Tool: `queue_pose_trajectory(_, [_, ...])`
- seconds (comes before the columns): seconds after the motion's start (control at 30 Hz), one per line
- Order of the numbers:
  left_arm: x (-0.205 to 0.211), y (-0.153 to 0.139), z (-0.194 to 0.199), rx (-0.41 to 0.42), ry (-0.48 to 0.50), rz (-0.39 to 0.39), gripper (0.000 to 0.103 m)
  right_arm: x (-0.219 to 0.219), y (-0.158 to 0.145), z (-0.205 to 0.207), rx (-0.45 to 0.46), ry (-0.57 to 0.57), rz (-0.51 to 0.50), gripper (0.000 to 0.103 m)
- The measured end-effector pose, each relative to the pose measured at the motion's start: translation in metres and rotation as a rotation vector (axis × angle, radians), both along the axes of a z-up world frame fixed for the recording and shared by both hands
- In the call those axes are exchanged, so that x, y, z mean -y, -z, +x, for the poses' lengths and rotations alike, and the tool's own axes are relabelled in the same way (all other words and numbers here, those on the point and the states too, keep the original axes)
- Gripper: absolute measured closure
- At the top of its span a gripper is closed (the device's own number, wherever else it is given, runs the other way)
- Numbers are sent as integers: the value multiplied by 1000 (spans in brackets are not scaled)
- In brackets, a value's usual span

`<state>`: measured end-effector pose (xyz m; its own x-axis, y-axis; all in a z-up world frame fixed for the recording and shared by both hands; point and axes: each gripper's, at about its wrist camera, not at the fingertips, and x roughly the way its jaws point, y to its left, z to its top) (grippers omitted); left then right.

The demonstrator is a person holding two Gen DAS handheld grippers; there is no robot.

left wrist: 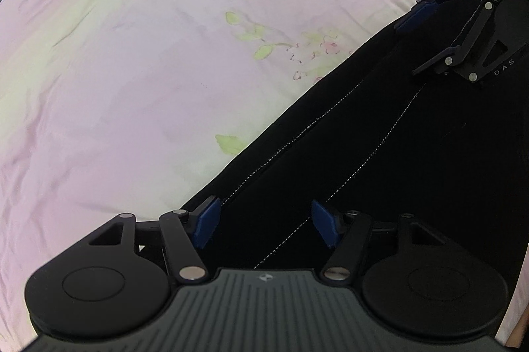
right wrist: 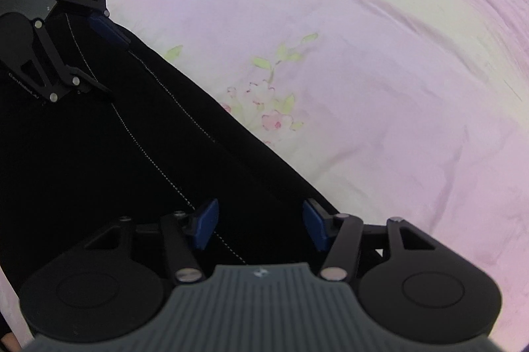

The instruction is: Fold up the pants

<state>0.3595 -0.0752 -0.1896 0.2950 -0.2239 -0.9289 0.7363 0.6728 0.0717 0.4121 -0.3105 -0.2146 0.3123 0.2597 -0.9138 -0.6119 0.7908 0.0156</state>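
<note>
Across the lower right of the left view, black pants lie on the flowered bedsheet. Soft, floppy cloth; I'd pinch its edge. Left gripper and right gripper jaws stand partly apart, holding nothing.

The pants lie on the bedsheet, a claw over each end.

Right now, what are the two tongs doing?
Left tongs: open over the black pants, gripping nothing.
Right tongs: open over them too.
</note>
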Motion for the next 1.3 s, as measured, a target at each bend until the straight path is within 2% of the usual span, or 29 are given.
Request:
queue_pose_trajectory(0.07, [1,2,0,-4,-19,-22,53,1,2,-1,-20,0,32,80])
queue_pose_trajectory(0.1, [1,0,-4,25,-14,-22,70,0,1,-3,-10,-7,28,88])
queue_pose_trajectory(0.13, [1,-1,-10,54,0,-17,79,-3,0,-7,8,-20,14,103])
queue_pose_trajectory(0.23, [4,-3,-24,127,10,20,97,-8,-9,-19,71,-36,-11,103])
queue_pose_trajectory(0.3, [4,-11,-28,158,-8,7,99,-8,-21,-25,121,-24,-11,103])
queue_pose_trajectory(0.4, [1,-32,-29,225,-42,-20,99,-6,-39,-28,190,2,-14,103])
queue_pose_trajectory(0.5, [-1,-39,-11,221,-108,-47,99,-9,-41,-16,207,40,-31,103])
queue_pose_trajectory(0.57, [4,-29,2,211,-152,-33,99,-15,-30,-5,216,66,-60,103])
queue_pose_trajectory(0.7, [8,2,17,145,-191,0,99,-25,0,13,130,112,-99,103])
queue_pose_trajectory(0.77, [7,7,19,140,-209,-4,97,-24,2,13,125,138,-93,101])
queue_pose_trajectory(0.8, [4,4,20,136,-232,-17,90,-22,-2,13,131,163,-86,96])
queue_pose_trajectory(0.87, [-7,-10,20,134,-278,-44,68,-15,-15,6,151,225,-65,60])
queue_pose_trajectory(0.9, [-14,-19,18,134,-304,-62,50,-9,-24,0,158,252,-37,59])
queue_pose_trajectory(0.93, [-22,-26,13,141,-332,-89,44,-5,-33,-9,158,275,-7,59])
queue_pose_trajectory(1.07, [-56,-67,-27,125,-403,-194,44,-9,-60,-53,149,382,77,59])
queue_pose_trajectory(1.17, [-73,-87,-76,102,-412,-201,47,-17,-73,-102,143,409,151,59])
queue_pose_trajectory(1.3, [-89,-102,-150,55,-367,-208,49,-37,-77,-169,120,450,255,58])
